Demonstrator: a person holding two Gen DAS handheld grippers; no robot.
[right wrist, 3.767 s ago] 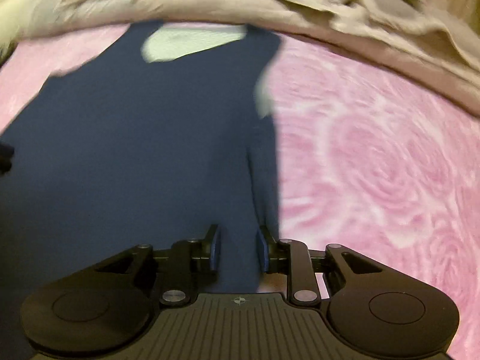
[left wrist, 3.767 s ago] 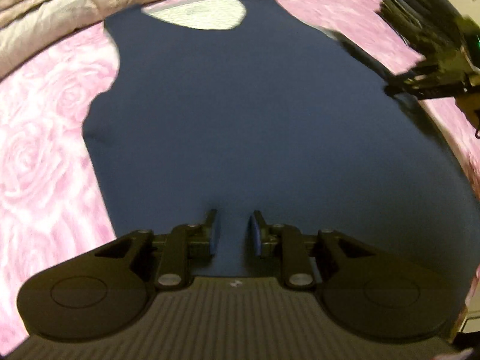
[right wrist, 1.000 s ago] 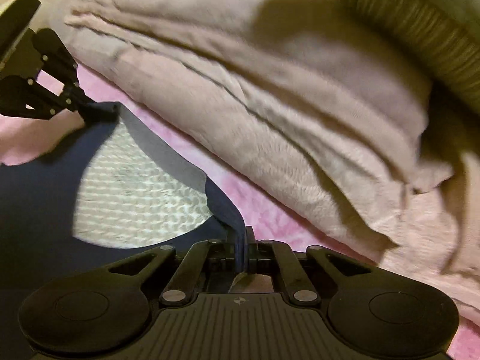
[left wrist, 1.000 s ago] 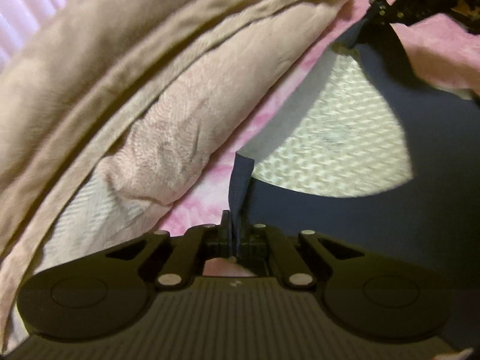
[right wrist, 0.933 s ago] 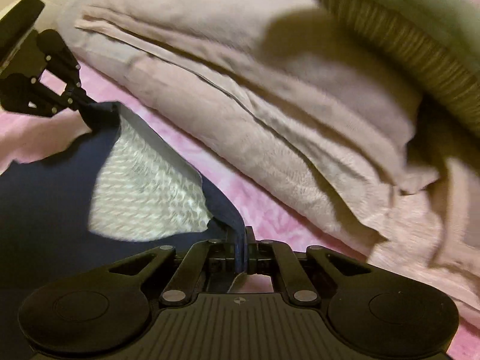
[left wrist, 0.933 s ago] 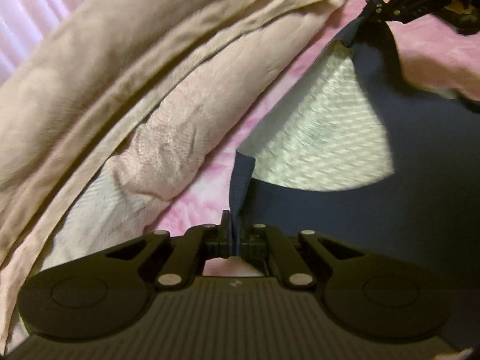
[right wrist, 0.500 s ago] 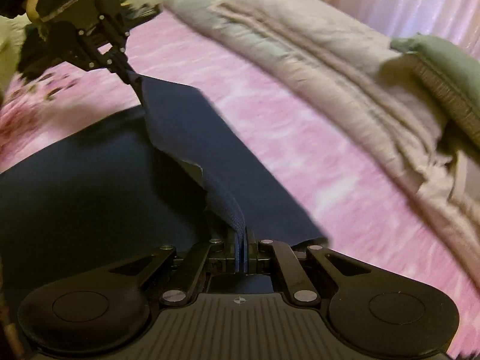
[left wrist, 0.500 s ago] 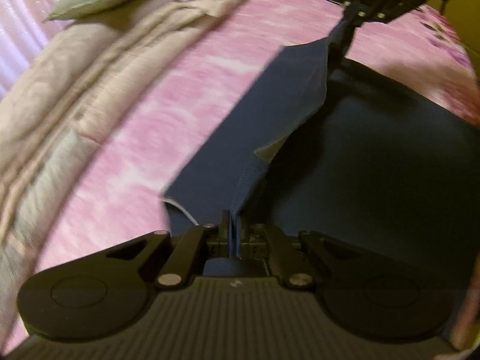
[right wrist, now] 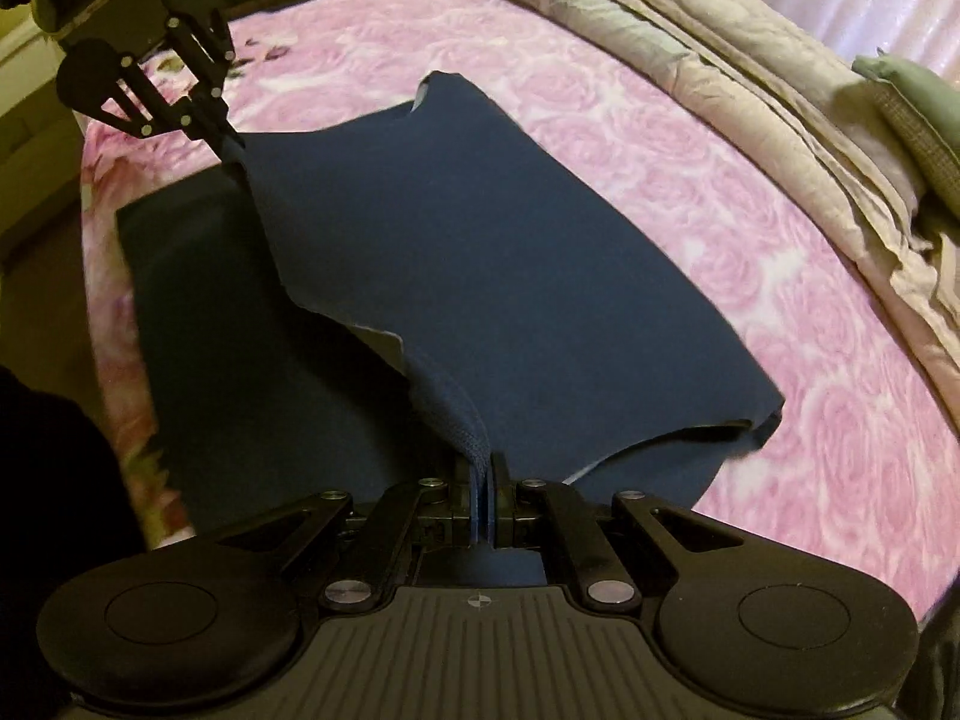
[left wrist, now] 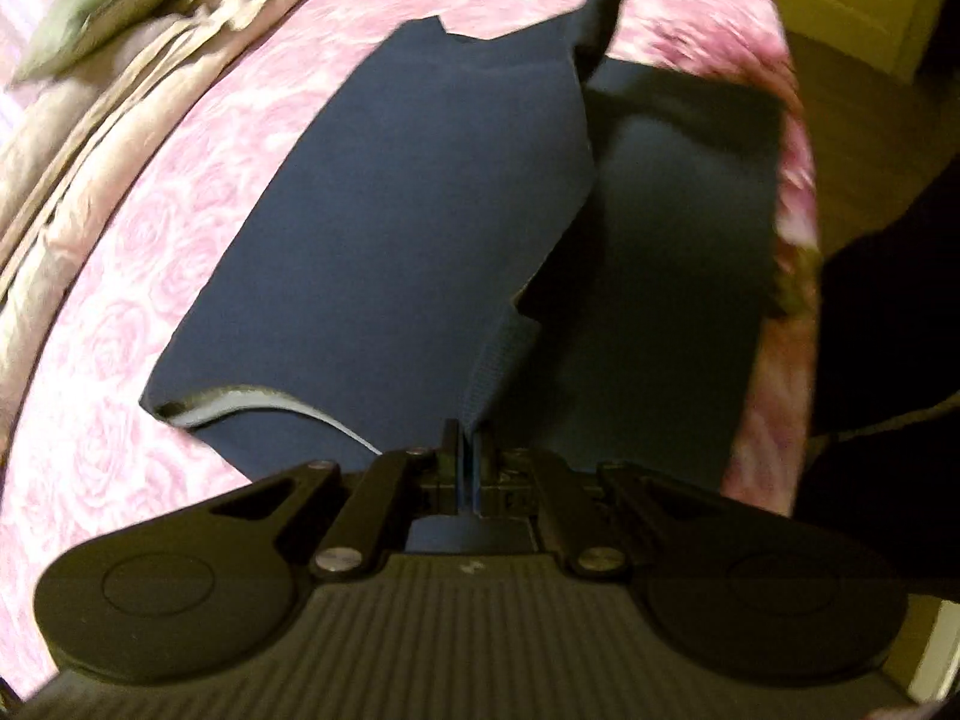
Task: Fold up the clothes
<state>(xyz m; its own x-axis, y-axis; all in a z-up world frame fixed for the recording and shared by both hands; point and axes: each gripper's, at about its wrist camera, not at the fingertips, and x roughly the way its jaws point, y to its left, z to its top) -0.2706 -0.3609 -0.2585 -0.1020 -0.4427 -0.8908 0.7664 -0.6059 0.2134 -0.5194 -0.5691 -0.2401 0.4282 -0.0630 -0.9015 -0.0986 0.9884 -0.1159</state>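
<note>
With both grippers clamped down on it, the navy top (right wrist: 480, 276) hangs half-lifted over the pink rose bedspread (right wrist: 690, 168). Left gripper (left wrist: 467, 474) has its fingers pinched tight on a ribbed strap, and right gripper (right wrist: 482, 504) is doing the same with the other strap. Top part of the garment is doubled over the lower part, which lies flat on the bed near the edge. From the right wrist view, the left gripper shows up at about 10 o'clock. Beige bedding (right wrist: 750, 72) is bunched at roughly 2 o'clock, with a green pillow (right wrist: 918, 102) beside it.
</note>
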